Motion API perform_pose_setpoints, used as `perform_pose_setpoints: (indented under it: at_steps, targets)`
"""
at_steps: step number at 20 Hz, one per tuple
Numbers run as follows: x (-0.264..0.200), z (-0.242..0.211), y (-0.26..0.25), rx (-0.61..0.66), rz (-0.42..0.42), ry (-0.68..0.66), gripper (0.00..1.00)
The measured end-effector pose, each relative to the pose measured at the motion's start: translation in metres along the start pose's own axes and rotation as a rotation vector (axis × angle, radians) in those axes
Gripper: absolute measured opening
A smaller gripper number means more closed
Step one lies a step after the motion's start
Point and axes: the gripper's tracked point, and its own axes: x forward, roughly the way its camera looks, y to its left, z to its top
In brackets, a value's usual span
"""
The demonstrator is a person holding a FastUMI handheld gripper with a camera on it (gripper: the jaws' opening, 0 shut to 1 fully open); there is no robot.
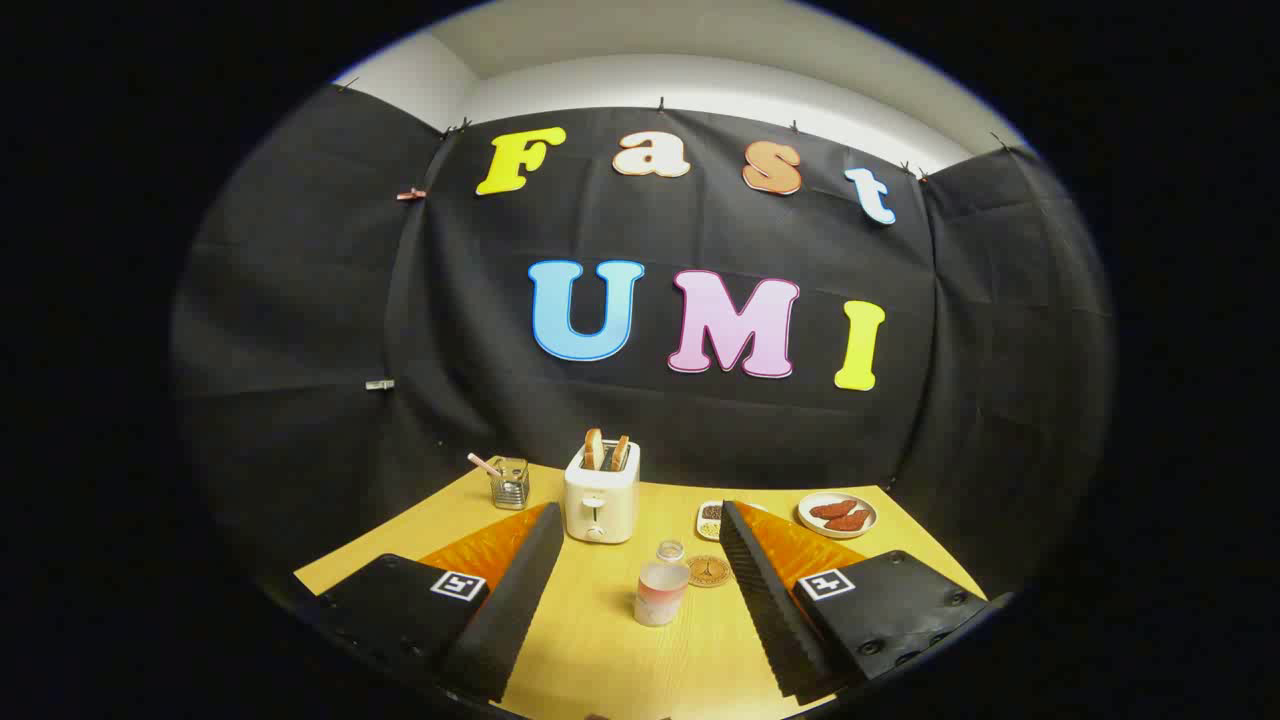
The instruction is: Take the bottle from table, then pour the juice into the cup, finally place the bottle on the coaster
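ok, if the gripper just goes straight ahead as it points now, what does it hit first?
Most likely the bottle. It stands on the table just ahead of the open gripper, roughly centred between the fingers. The toaster stands farther back, slightly left. Depth is hard to judge through the fisheye.

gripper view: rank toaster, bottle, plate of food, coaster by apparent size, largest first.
Gripper open, bottle just ahead between fingers.
1. toaster
2. bottle, nearer the camera, so its true rank is unsure
3. plate of food
4. coaster, partly hidden
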Motion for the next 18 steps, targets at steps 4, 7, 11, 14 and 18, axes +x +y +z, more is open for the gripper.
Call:
perform_pose_setpoints:
  at_steps: [4,7,11,14,18]
  targets:
    - [0.004,-0.021,0.007,0.055,-0.034,0.026,0.97]
    - [0.001,-0.045,0.007,0.057,-0.084,0.046,0.97]
    - [0.003,-0.078,0.01,0.059,-0.14,0.07,0.97]
    - [0.003,-0.073,0.012,0.046,-0.187,0.043,0.97]
    - [0.009,-0.08,0.015,0.034,-0.228,0.04,0.97]
